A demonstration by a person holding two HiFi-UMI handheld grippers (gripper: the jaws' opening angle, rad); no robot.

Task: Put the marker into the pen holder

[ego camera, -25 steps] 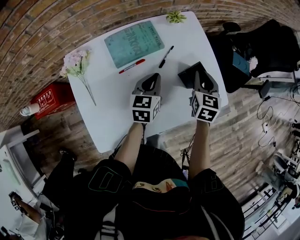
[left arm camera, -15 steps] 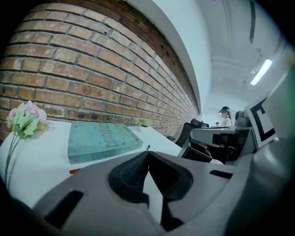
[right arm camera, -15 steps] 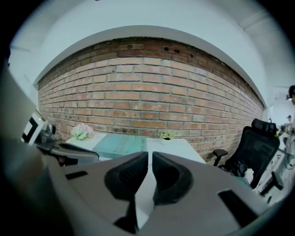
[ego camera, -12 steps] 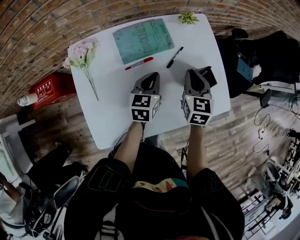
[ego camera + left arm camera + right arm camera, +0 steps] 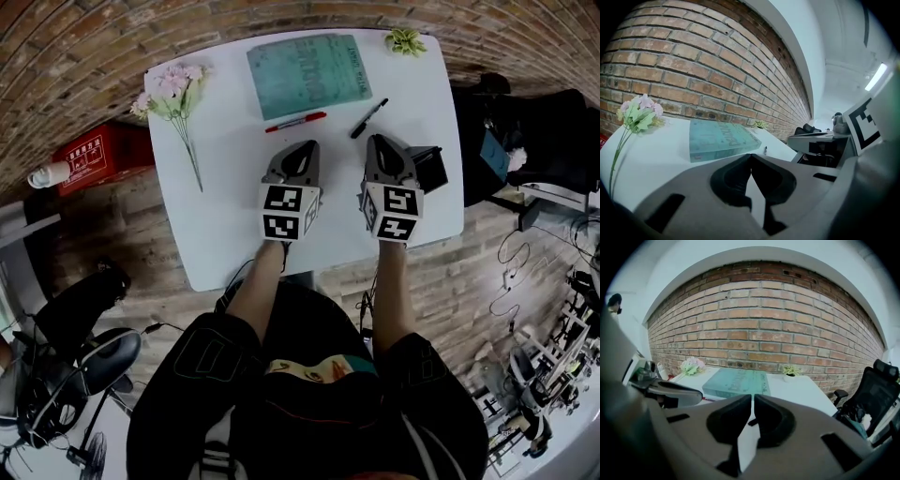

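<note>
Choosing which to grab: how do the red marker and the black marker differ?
The red marker lies nearly level beside the teal book; the black marker lies slanted, right of it. The black marker sits closer to the pen holder than the red marker. Both lie flat on the white table.

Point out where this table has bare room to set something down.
Widest bare patch: the near-left of the table, between the flower stem and the left gripper. A smaller one lies far right, bordered by the book, potted plant and black marker. Crowded: the middle strip where the red marker and black marker lie, and around the pen holder.
</note>
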